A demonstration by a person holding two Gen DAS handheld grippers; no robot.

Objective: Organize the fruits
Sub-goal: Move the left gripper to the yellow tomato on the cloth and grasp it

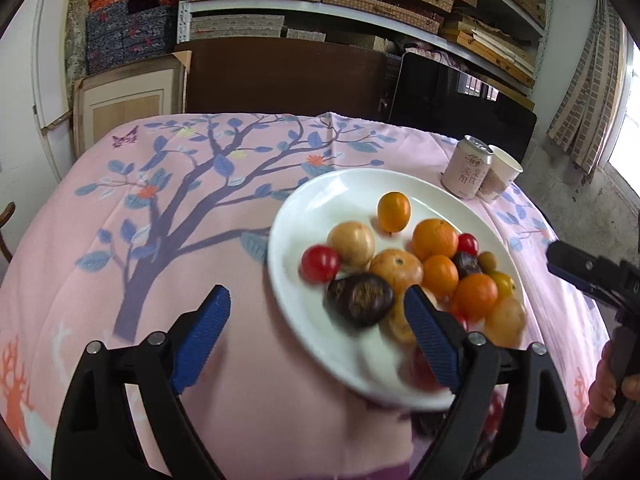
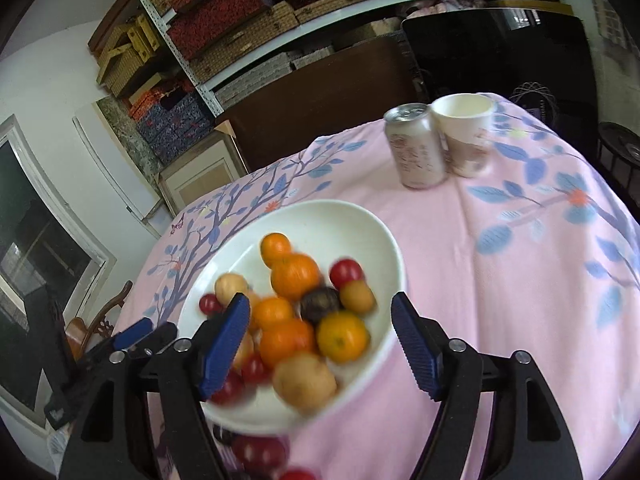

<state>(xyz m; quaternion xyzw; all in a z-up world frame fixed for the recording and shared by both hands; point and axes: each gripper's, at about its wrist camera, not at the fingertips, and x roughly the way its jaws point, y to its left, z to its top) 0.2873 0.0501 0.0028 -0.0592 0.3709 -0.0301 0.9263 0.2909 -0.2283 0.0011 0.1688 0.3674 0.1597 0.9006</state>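
Note:
A white plate [image 1: 320, 204] [image 2: 344, 220] on the pink tablecloth holds several small fruits: oranges [image 1: 434, 239] [image 2: 295, 276], red cherry tomatoes [image 1: 320, 263] [image 2: 346, 273], tan round fruits [image 1: 352, 242] [image 2: 305, 382] and dark chestnut-like ones [image 1: 359, 299] [image 2: 324, 299]. My left gripper [image 1: 320, 340] is open and empty, its right finger over the plate's near side. My right gripper [image 2: 320, 348] is open and empty, its fingers straddling the plate's near part. A few red fruits [image 2: 260, 450] lie on the cloth below the plate's near rim.
A pale drink can [image 1: 466, 168] [image 2: 416, 146] and a paper cup [image 1: 500, 174] [image 2: 466, 136] stand together at the table's far right. Dark chairs and shelves of boxes stand behind the table. The right gripper also shows at the right edge of the left wrist view [image 1: 596, 276].

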